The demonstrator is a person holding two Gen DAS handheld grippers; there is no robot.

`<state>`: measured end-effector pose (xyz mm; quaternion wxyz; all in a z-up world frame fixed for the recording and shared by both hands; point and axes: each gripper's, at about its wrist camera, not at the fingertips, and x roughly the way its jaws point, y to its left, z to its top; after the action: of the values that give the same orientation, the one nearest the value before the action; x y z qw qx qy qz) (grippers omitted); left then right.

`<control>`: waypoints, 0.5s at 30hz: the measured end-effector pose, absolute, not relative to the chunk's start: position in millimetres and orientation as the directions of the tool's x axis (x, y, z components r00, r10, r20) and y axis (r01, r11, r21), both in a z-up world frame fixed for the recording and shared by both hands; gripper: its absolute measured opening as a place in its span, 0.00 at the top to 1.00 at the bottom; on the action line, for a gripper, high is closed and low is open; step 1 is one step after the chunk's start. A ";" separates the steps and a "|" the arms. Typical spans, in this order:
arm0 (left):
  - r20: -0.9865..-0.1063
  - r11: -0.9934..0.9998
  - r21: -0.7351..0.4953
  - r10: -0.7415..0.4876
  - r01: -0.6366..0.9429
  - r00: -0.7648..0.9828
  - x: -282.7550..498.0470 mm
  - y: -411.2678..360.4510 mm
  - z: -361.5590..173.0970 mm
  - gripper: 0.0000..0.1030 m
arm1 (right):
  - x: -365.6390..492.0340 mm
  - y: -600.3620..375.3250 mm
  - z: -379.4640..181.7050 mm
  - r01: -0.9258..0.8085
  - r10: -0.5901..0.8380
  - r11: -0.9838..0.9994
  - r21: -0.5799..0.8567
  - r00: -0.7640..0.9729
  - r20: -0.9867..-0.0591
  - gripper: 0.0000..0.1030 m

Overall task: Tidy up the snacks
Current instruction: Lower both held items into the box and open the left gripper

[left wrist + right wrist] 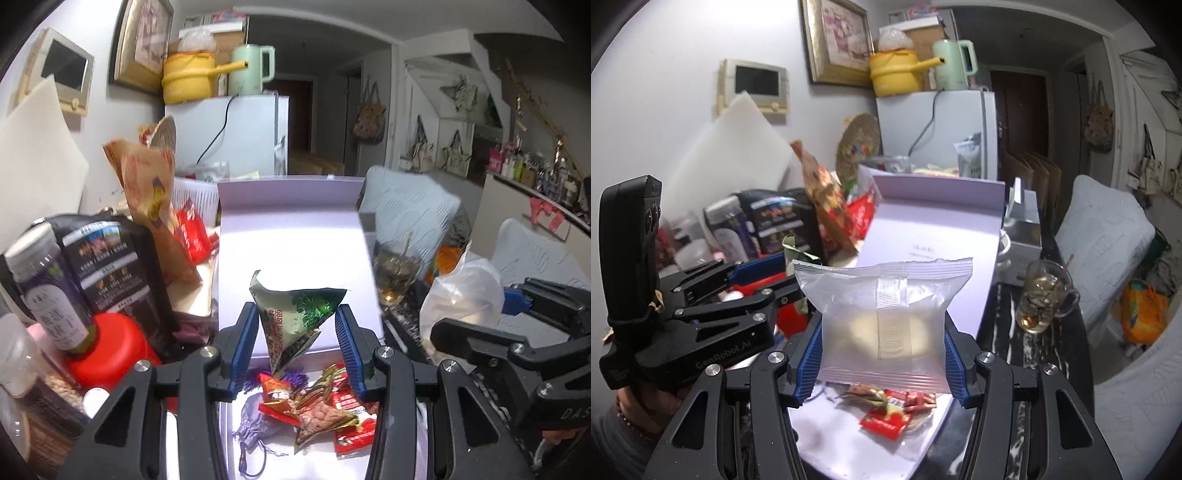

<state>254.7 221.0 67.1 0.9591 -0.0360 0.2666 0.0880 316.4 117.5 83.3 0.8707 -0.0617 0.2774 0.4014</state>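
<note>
Both packets hang in the air over the open lavender box point(291, 236), and either could land outside it. The left gripper point(297, 325) has its jaws clenched on a green triangular packet point(295, 317), pinching it only across its lower half. The packet's upper corners flare free, so in my judgement a tilt or a loosened squeeze could let it twist out and fall onto the small snacks point(317, 402) already lying on the box floor, or over the box's left edge into the clutter.

The right gripper point(882, 347) grasps a clear pillow packet point(882, 317) by its two side seams. The film looks slick and air-filled, so a harder squeeze might burst it or squirt it forward. A glass mug point(1043, 301) with liquid stands on the dark tabletop point(1027, 350) just beside the box's right edge. A wide swing of the right gripper could knock it over. The two grippers are also near each other, and a collision could shake a packet loose.

The box lies lid-up on the tabletop. Along its left edge stand a dark pouch point(110, 266), a bottle point(48, 291), a red lid point(110, 347) and a tall brown snack bag point(155, 206). Behind is a small fridge point(938, 129) carrying a yellow pot point(895, 74) and a green kettle point(951, 64). Chairs with pale cushions sit to the right.
</note>
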 end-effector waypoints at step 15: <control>-0.696 0.986 0.024 0.136 -0.166 0.705 306.2 214.3 -4.3 0.59 | 367.0 127.5 20.5 -0.690 0.575 0.707 0.155 0.433 -0.694 0.45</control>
<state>306.2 214.3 -4.3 0.9231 -0.0201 0.3752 0.0817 367.0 127.5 20.5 0.8430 -0.0761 0.3778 0.3753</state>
